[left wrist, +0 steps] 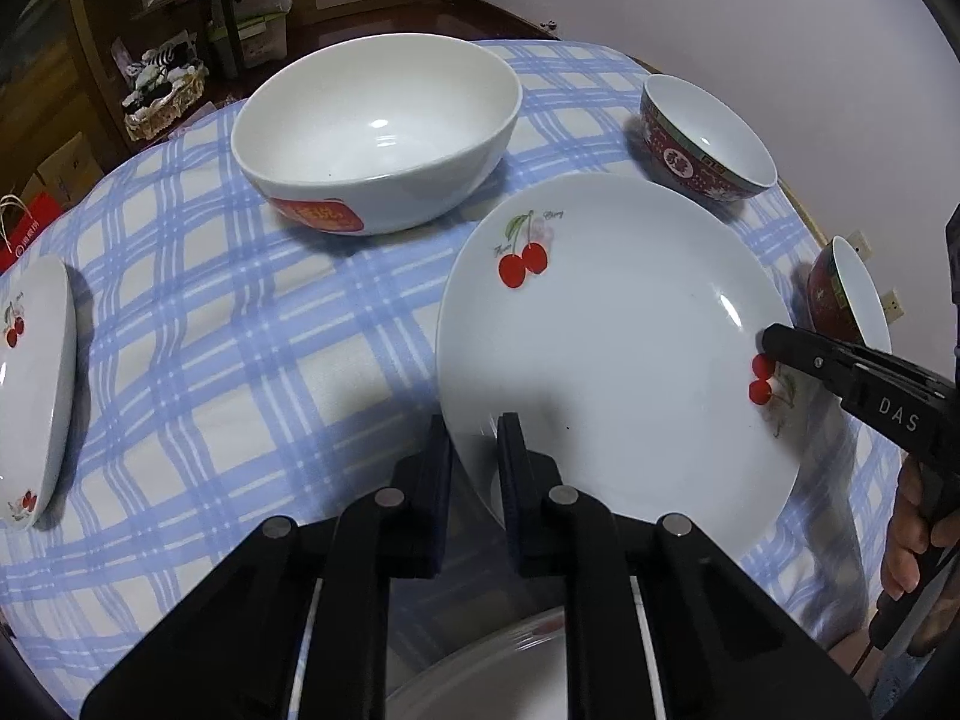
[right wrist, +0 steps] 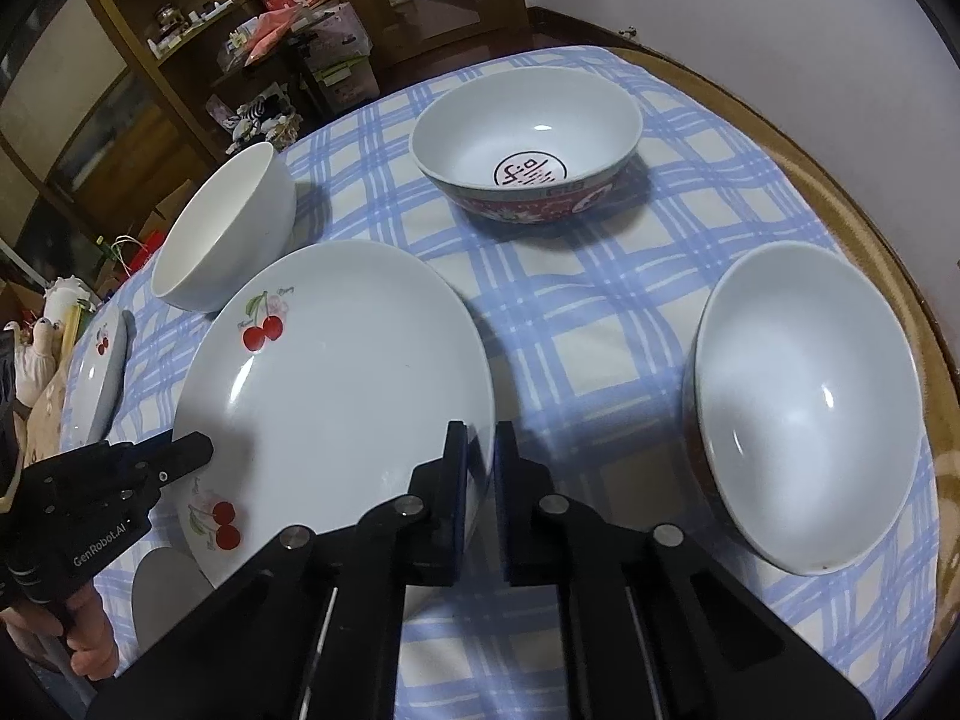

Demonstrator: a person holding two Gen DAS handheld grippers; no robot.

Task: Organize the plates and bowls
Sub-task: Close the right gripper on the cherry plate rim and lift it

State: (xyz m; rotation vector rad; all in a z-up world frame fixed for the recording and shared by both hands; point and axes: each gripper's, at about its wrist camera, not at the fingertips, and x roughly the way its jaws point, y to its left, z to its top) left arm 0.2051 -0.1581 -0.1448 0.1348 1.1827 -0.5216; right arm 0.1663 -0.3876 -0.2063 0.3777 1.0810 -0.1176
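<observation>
A white cherry plate [left wrist: 612, 348] is held tilted above the checked cloth by both grippers. My left gripper [left wrist: 477, 444] is shut on its near-left rim; it shows in the right wrist view [right wrist: 186, 450] at the plate's left edge. My right gripper [right wrist: 480, 450] is shut on the plate [right wrist: 336, 396] at its right rim; it shows in the left wrist view [left wrist: 774, 348]. A large white bowl [left wrist: 378, 132] stands behind. Two red-patterned bowls [left wrist: 708, 141] [left wrist: 840, 300] stand at the right. A second cherry plate [left wrist: 33, 384] lies at the left.
Another white plate [left wrist: 510, 672] lies below my left gripper. In the right wrist view the red-patterned bowls [right wrist: 528, 144] [right wrist: 804, 408] stand behind and right, the white bowl [right wrist: 228, 228] at left. The round table's edge [right wrist: 900, 276] curves on the right. Shelves [right wrist: 180, 30] stand behind.
</observation>
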